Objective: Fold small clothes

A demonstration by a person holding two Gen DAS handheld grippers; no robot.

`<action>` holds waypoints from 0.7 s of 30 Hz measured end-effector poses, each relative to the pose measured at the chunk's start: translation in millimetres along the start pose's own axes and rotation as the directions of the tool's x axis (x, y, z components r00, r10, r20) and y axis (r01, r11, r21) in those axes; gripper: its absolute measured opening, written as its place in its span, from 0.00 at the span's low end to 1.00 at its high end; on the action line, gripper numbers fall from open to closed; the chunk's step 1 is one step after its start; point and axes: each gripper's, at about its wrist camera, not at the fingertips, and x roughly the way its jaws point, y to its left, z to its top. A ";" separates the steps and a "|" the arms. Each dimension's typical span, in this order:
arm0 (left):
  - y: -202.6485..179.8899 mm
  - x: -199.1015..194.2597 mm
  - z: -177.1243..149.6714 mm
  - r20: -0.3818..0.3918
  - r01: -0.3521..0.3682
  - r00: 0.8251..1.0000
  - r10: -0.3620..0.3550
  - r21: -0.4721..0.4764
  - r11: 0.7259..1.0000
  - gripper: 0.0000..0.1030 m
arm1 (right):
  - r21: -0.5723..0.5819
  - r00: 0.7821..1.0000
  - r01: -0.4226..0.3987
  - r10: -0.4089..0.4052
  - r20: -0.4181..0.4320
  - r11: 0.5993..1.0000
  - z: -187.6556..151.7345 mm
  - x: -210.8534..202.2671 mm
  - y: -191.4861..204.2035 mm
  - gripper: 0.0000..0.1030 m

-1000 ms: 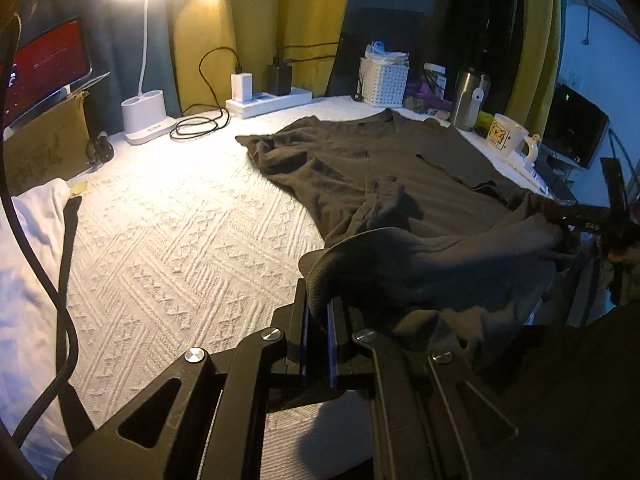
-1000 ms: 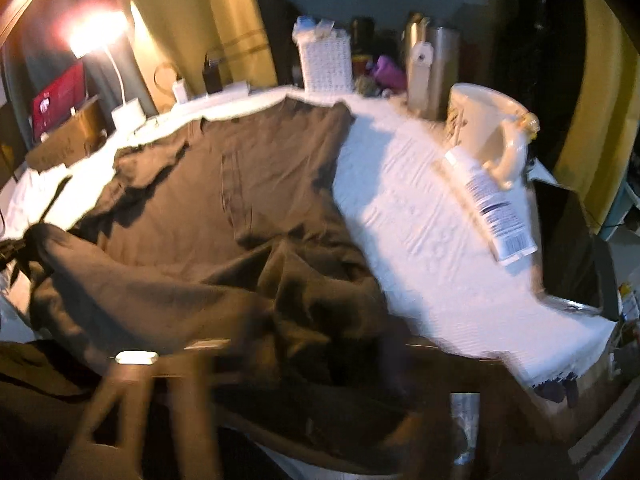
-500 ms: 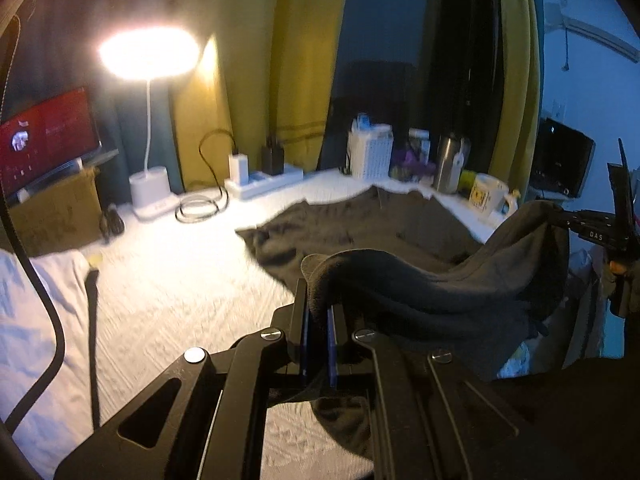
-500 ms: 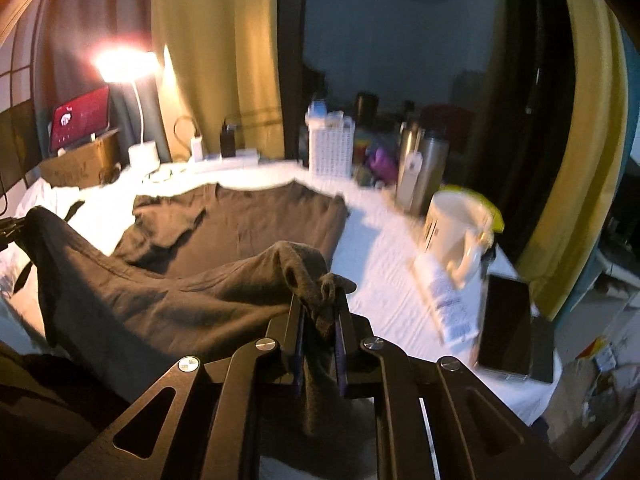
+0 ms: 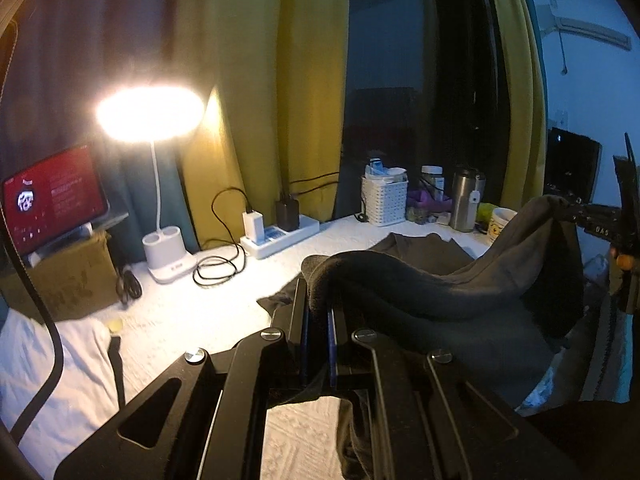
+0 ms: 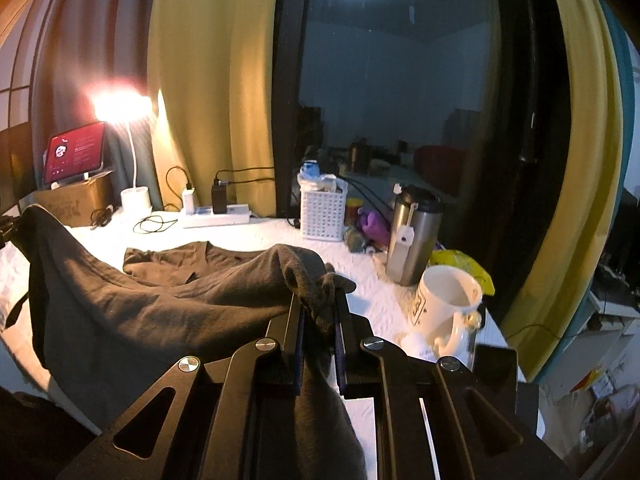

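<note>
A dark brown shirt (image 5: 432, 292) hangs stretched between my two grippers above a white textured table cover (image 5: 224, 304). My left gripper (image 5: 317, 292) is shut on one corner of the shirt's near hem. My right gripper (image 6: 319, 300) is shut on the other corner, bunched between its pads. In the left wrist view the right gripper (image 5: 576, 210) shows at the far right with cloth draped from it. The shirt's collar end (image 6: 192, 260) still lies flat on the table. The hem sags in an arc between the grips.
At the back stand a lit white desk lamp (image 5: 160, 184), a power strip with chargers (image 5: 280, 232), a white basket (image 6: 322, 212), a steel flask (image 6: 412, 236) and a white mug (image 6: 448, 304). A red-screened tablet (image 5: 52, 196) rests on a cardboard box at the left. Yellow curtains hang behind.
Both grippers have risen and tilted up, lifting the shirt's near hem off the table. The right gripper's view has cleared from blur, and cloth now shows pinched between its pads.
</note>
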 end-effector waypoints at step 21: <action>20.1 88.9 37.4 -0.067 -0.058 0.996 0.061 0.053 0.997 0.05 | 0.038 0.999 0.041 -0.041 0.002 0.998 35.8 89.9 -29.4 0.12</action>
